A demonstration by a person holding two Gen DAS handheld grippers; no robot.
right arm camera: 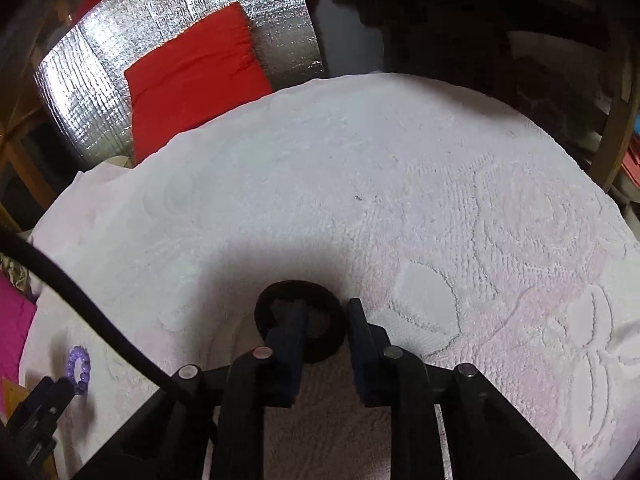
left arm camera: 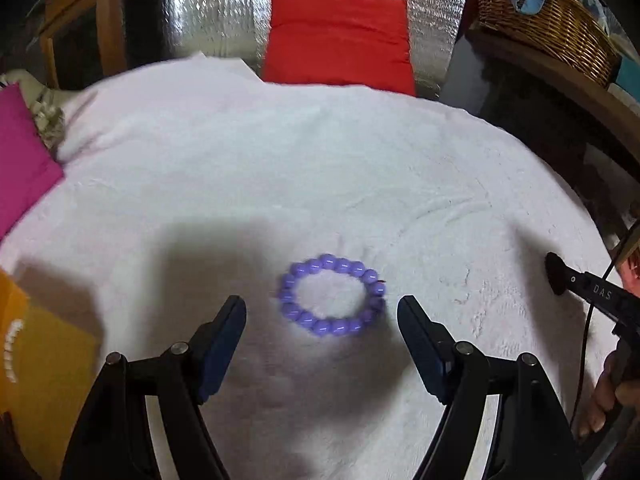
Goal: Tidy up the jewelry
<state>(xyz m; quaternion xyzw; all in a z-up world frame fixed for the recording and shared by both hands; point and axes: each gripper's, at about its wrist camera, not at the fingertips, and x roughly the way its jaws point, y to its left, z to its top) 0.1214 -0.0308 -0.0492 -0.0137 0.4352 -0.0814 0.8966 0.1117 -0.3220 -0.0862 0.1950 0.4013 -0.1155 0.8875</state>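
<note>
Legible text, one item: the white capitals "D A S", printed along the black body of the right gripper (left arm camera: 556,280) where it enters at the right edge of the left wrist view. A small round mark stands just before the letters. No other word, label, brand, number or sign can be read in either view; the right wrist view carries no lettering.

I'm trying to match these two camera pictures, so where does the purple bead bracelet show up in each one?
Left wrist view: the purple bead bracelet lies low in the centre on the white towel, just ahead of the open left hand-held gripper.
Right wrist view: small, near the lower left edge.
Shared landmark: the red cushion beyond the towel.
</note>
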